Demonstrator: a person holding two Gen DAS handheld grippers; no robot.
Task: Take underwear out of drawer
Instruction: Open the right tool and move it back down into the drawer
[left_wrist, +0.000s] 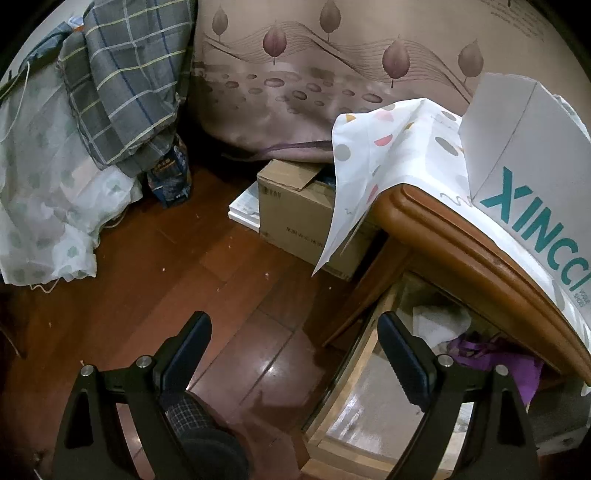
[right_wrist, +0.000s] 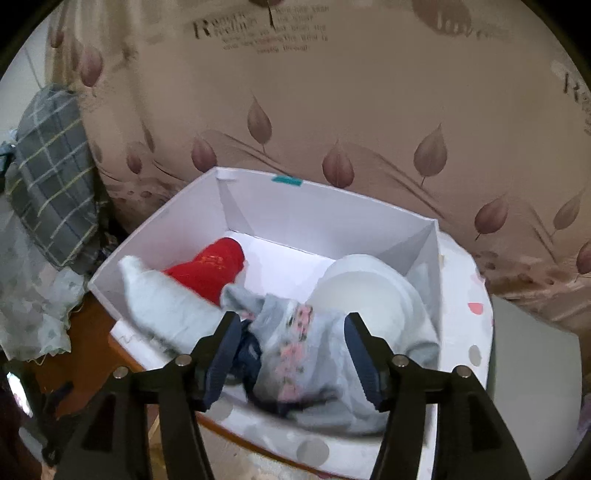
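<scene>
Left wrist view, from left to right: a plaid quilt (left_wrist: 122, 85) and a pale sheet hang at the far left above a dark wooden floor (left_wrist: 155, 280). A cardboard box (left_wrist: 299, 218) sits in the middle. The left gripper (left_wrist: 295, 350) hangs with its jaws wide apart and nothing between them. To its right, an open drawer (left_wrist: 369, 406) slides out from under a wooden cabinet top (left_wrist: 461, 251); white and purple cloth (left_wrist: 498, 354) lie at the drawer's back.

Right wrist view: a white box (right_wrist: 258, 206) stands on that surface, holding a pale rolled garment, a red garment (right_wrist: 214, 266), then a grey floral pair of underwear (right_wrist: 299, 343), and at the far right a white padded cup (right_wrist: 362, 291). The right gripper (right_wrist: 291, 354) has its jaws apart on either side of the grey underwear; the pads do not appear to press it, so it seems to lie loose in the box.

This underwear looks light, soft and limp. It will likely sag and stretch when lifted and may snag neighbouring pieces. The best hold is probably a bunched fold or the waistband, pinched firmly.
</scene>
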